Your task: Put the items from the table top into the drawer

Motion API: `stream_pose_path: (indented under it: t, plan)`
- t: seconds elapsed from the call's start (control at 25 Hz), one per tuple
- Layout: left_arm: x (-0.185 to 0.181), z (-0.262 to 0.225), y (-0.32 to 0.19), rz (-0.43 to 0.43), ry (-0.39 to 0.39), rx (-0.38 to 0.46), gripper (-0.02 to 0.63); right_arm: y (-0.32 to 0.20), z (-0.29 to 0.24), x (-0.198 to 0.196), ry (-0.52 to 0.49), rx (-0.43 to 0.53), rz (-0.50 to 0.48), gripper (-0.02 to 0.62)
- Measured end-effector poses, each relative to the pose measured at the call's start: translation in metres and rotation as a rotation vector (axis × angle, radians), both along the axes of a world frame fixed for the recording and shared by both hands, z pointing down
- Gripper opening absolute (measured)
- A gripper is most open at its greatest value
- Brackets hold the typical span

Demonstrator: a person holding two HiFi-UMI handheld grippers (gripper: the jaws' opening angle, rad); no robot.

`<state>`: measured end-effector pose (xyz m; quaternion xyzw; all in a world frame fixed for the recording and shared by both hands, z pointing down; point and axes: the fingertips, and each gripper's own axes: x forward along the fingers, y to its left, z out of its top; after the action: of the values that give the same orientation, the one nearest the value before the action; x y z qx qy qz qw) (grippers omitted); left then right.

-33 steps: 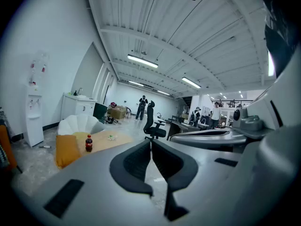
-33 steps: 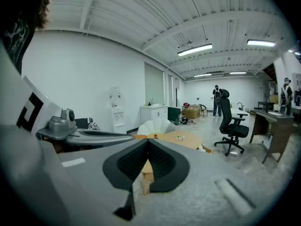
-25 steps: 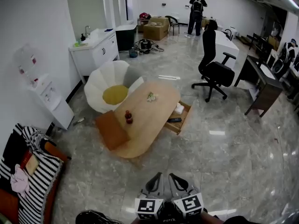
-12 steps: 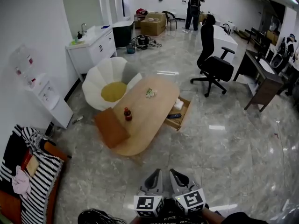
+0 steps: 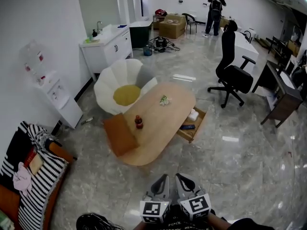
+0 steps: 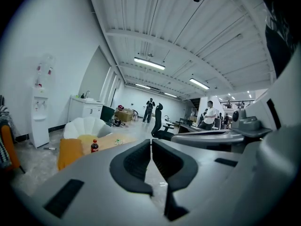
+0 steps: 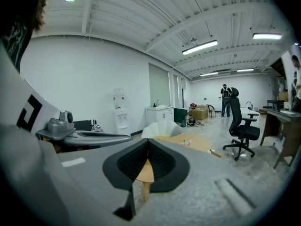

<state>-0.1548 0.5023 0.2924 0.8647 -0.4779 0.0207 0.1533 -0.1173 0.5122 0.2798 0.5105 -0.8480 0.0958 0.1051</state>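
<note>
An oval wooden table [image 5: 158, 123] stands mid-room. On it are a small dark bottle with a red cap [image 5: 138, 122], an orange cushion [image 5: 120, 134] at its left end and a small green-white item [image 5: 164, 100]. Its drawer [image 5: 192, 128] is pulled open on the right side, with a white object [image 5: 193, 114] and a black remote [image 5: 187, 127] inside. My left gripper [image 5: 162, 181] and right gripper [image 5: 179, 180] sit side by side at the bottom of the head view, well short of the table. Both are shut with nothing between the jaws. The bottle [image 6: 94, 146] also shows in the left gripper view.
A white petal-shaped chair [image 5: 123, 85] with a yellow seat stands behind the table. A black office chair [image 5: 234, 75] is at the right, a striped sofa [image 5: 33, 171] at the left, a white cabinet [image 5: 106, 47] by the wall. A person [image 5: 215, 6] stands far off. Marble floor lies between me and the table.
The view has shifted: the table and room now sit slightly further right and lower in the head view. Both grippers stay shut, side by side.
</note>
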Motion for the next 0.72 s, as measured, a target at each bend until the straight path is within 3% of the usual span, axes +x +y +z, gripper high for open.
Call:
stream_pose_path:
  t: [0.36, 0.72]
  plan:
    - [0.027, 0.004, -0.060, -0.054, -0.038, -0.042, 0.017, -0.067, 0.003, 0.029, -0.028, -0.032, -0.046, 0.003]
    - [0.076, 0.002, -0.120, -0.086, -0.082, -0.004, 0.017, -0.127, -0.004, 0.070, -0.035, 0.001, -0.112, 0.003]
